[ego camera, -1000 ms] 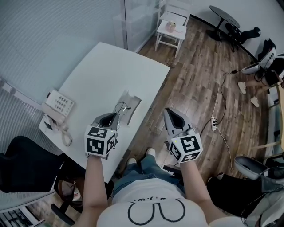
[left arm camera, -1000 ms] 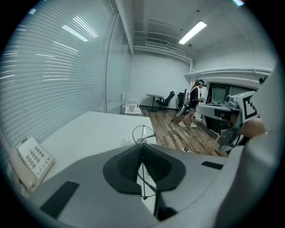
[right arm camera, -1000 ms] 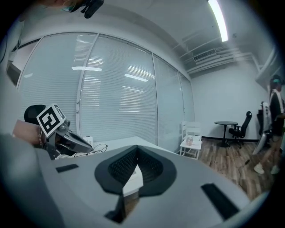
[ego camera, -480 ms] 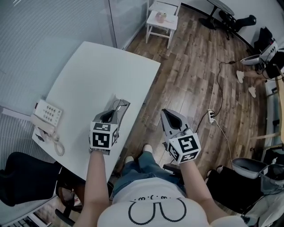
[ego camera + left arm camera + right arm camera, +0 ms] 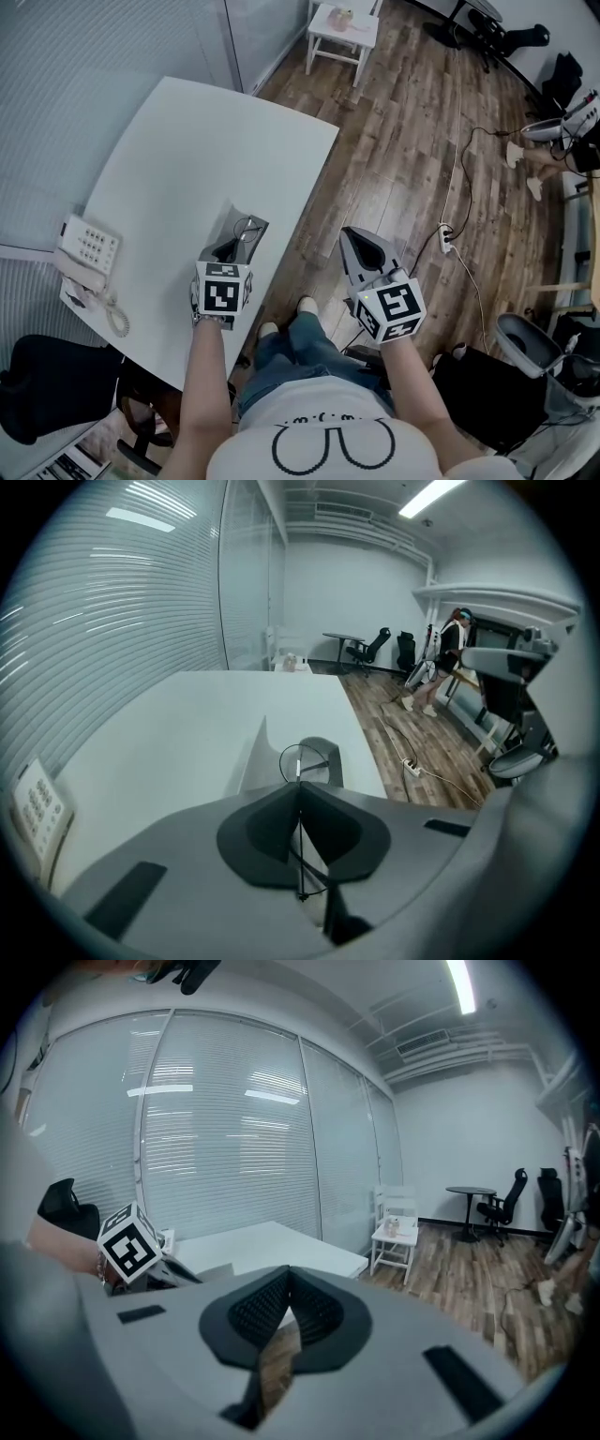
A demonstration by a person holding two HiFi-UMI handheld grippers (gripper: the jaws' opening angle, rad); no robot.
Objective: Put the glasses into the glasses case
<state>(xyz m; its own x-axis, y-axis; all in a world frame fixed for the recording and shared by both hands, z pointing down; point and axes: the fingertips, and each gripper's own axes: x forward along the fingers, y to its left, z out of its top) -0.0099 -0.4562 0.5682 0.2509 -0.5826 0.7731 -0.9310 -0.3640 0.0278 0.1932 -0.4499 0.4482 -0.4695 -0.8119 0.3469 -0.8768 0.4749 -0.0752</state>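
A grey glasses case (image 5: 236, 231) lies open near the white table's (image 5: 178, 159) right edge, its lid raised on the left. My left gripper (image 5: 230, 247) is shut on the thin-wire glasses (image 5: 249, 228), which hang right over the open case. In the left gripper view a wire temple runs between the closed jaws of that gripper (image 5: 300, 786), and a round lens rim of the glasses (image 5: 302, 759) sits above the case (image 5: 323, 761). My right gripper (image 5: 358, 242) is shut and empty, held over the wooden floor beside the table; in the right gripper view this gripper (image 5: 287, 1275) has nothing between its jaws.
A desk phone (image 5: 86, 249) sits at the table's left edge. A black office chair (image 5: 37, 384) stands below it. A white chair (image 5: 343, 30) stands beyond the table's far end. A power strip (image 5: 448, 242) with cables lies on the floor to the right.
My left gripper has come down and forward with the glasses, closer over the open case. The right gripper has sunk a little, still off the table.
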